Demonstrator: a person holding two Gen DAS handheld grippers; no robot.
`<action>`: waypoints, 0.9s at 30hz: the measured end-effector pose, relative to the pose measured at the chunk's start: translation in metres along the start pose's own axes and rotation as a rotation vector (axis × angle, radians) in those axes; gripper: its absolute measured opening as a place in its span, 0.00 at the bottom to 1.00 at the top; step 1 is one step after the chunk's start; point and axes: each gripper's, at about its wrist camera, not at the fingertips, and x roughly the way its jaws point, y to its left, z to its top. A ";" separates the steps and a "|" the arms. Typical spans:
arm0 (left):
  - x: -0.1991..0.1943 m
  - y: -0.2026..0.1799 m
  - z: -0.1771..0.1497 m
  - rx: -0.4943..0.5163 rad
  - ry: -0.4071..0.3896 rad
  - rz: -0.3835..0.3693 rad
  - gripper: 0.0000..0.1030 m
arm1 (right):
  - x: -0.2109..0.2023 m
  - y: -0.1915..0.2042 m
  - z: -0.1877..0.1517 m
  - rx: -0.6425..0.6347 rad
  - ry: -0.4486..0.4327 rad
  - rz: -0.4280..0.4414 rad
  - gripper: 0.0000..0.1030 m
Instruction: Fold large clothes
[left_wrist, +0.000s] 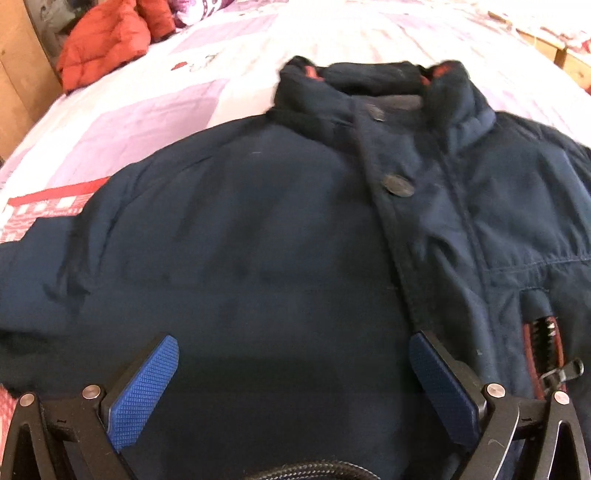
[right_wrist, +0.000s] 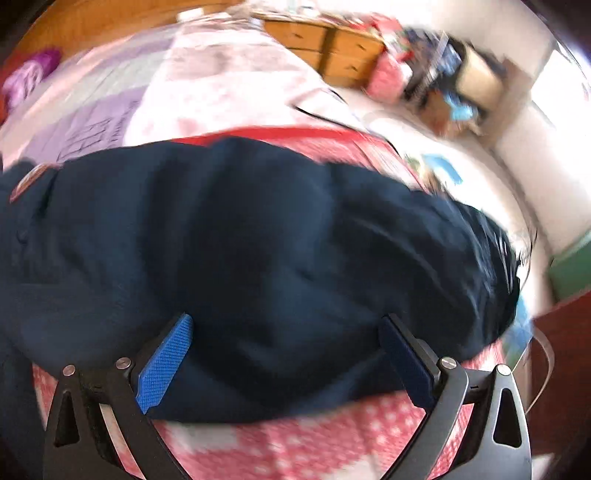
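So it's all on a bed (left_wrist: 155, 122) with a patchwork cover, pale lilac and white squares plus a red panel with white dots and checks on the near side (right_wrist: 295, 439). A big navy padded jacket (left_wrist: 258, 240) lies spread flat across it, front up, collar pointing away, buttoned placket running down the middle. In the right wrist view one bulky part of it (right_wrist: 258, 240) sits over the red dotted panel. Off in the far corner of the bed there's a crumpled orange-red puffy garment (left_wrist: 107, 48), well apart from the jacket.
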 end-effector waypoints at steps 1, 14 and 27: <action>0.000 -0.004 -0.001 -0.015 0.004 0.003 1.00 | -0.001 -0.017 -0.004 0.055 0.001 0.005 0.98; 0.005 -0.019 -0.013 -0.094 -0.035 0.132 1.00 | -0.026 -0.121 -0.033 0.374 0.020 -0.084 0.98; -0.022 -0.030 -0.022 -0.058 -0.139 0.155 1.00 | 0.013 -0.170 -0.042 0.791 0.052 0.240 0.99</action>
